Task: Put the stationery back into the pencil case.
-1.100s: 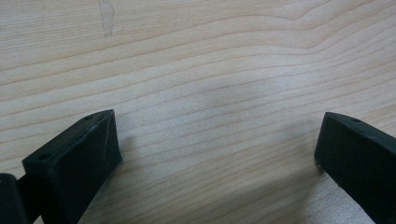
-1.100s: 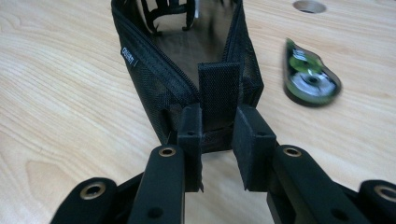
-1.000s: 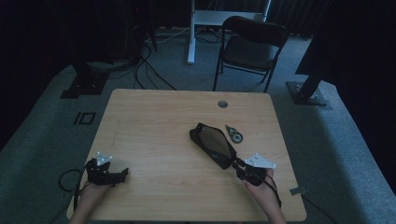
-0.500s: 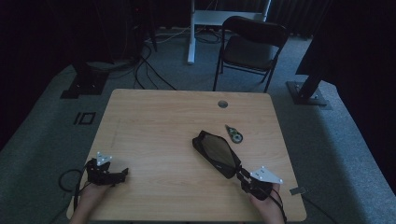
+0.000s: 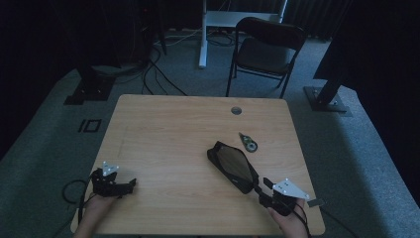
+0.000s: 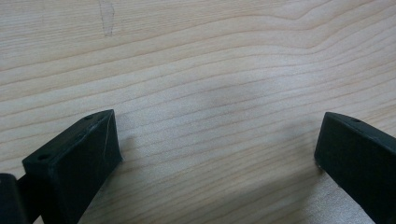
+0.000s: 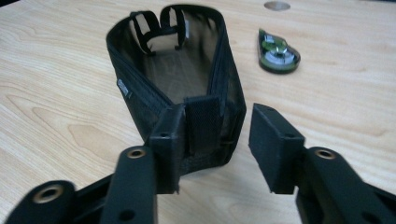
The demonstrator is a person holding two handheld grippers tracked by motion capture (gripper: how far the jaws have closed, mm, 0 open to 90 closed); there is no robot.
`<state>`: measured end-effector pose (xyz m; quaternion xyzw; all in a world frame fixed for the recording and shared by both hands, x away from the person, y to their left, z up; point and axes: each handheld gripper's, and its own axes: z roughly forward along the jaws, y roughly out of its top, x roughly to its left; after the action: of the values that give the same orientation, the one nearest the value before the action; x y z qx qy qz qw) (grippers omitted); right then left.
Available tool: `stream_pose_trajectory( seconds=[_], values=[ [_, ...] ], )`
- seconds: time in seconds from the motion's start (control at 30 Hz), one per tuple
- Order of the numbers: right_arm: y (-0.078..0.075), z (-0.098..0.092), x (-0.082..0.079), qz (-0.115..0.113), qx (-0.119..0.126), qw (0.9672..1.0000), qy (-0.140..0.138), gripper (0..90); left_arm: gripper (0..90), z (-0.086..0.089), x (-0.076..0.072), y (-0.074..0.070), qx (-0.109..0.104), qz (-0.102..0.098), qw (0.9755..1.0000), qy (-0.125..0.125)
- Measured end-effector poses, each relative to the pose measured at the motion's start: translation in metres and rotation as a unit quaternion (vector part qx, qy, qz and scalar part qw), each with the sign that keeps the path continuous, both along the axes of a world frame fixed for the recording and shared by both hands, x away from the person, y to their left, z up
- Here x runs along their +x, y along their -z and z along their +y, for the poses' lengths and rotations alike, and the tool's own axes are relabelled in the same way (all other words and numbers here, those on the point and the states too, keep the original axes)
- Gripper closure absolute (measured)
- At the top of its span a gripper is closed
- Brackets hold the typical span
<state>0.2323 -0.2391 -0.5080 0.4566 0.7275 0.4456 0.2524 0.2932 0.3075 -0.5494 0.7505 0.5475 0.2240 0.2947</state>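
Lying near the black pouch (image 7: 177, 84), a tape dispenser (image 7: 278, 51); both claws parted, right claw (image 7: 217, 140) just opening.

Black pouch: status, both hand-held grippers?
Right hand-held gripper jaws just opened, pouch end strap between them, unpinched. Left hand-held gripper open over bare table. Tape dispenser beside pouch, apart.
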Motion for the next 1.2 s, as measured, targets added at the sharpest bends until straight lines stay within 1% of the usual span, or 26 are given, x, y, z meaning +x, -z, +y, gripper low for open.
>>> stream_pose_trajectory(
  seconds=[0.23, 0.37, 0.43, 0.47, 0.53, 0.57, 0.6, 0.67, 0.77, 0.97, 1.07, 1.1, 1.13, 1.17, 1.2],
  values=[
    [-0.011, -0.007, 0.009, -0.01, 0.016, 0.9998, -0.011, 48.5, 0.2, 0.0, 0.0, 0.0, 0.0, 0.0, 1.0, 0.0],
    [-0.016, -0.012, 0.018, -0.016, 0.024, 0.9995, -0.009, 47.5, 0.2, 0.0, 0.0, 0.0, 0.0, 0.0, 1.0, 0.0],
    [-0.017, -0.014, 0.023, -0.025, 0.026, 0.9993, -0.011, 46.9, 0.2, 0.0, 0.0, 0.0, 0.0, 0.0, 1.0, 0.0],
    [-0.018, -0.016, 0.026, -0.028, 0.032, 0.9991, -0.009, 46.7, 0.2, 0.0, 0.0, 0.0, 0.0, 0.0, 1.0, 0.0],
    [-0.018, -0.018, 0.029, -0.03, 0.03, 0.9991, -0.005, 46.7, 0.2, 0.0, 0.0, 0.0, 0.0, 0.0, 1.0, 0.0],
    [-0.018, -0.022, 0.036, -0.031, 0.026, 0.9992, 0.001, 46.4, 0.2, 0.0, 0.0, 0.0, 0.0, 0.0, 1.0, 0.0],
    [-0.018, -0.023, 0.04, -0.029, 0.027, 0.9992, 0.004, 46.3, 0.2, 0.0, 0.0, 0.0, 0.0, 0.0, 1.0, 0.0],
    [-0.017, -0.026, 0.049, -0.029, 0.018, 0.9994, 0.01, 46.3, 0.2, 0.0, 0.0, 0.0, 0.0, 0.0, 1.0, 0.0],
    [-0.017, -0.028, 0.062, -0.029, 0.012, 0.9994, 0.014, 46.3, 0.2, 0.0, 0.0, 0.0, 0.0, 0.0, 1.0, 0.0],
    [-0.014, -0.031, 0.091, -0.029, 0.01, 0.9992, 0.026, 45.8, 0.2, 0.0, 0.0, 0.0, 0.0, 0.0, 1.0, 0.0],
    [-0.01, -0.03, 0.103, -0.023, 0.008, 0.9994, 0.025, 44.0, 0.2, 0.0, 0.0, 0.0, -0.001, 0.0, 1.0, -0.001],
    [-0.01, -0.03, 0.103, -0.023, 0.008, 0.9994, 0.025, 44.0, 0.2, 0.0, 0.0, 0.0, -0.001, 0.0, 1.0, -0.001],
    [-0.009, -0.029, 0.107, -0.019, 0.006, 0.9996, 0.022, 43.9, 0.2, 0.0, 0.0, 0.0, -0.001, -0.001, 1.0, -0.001],
    [-0.007, -0.028, 0.114, -0.015, 0.005, 0.9996, 0.021, 43.0, 0.2, 0.0, 0.0, 0.0, -0.001, 0.0, 1.0, -0.001],
    [-0.006, -0.027, 0.117, -0.014, 0.002, 0.9997, 0.02, 42.9, 0.2, 0.0, 0.0, 0.0, -0.001, 0.0, 1.0, -0.001]
  ],
)
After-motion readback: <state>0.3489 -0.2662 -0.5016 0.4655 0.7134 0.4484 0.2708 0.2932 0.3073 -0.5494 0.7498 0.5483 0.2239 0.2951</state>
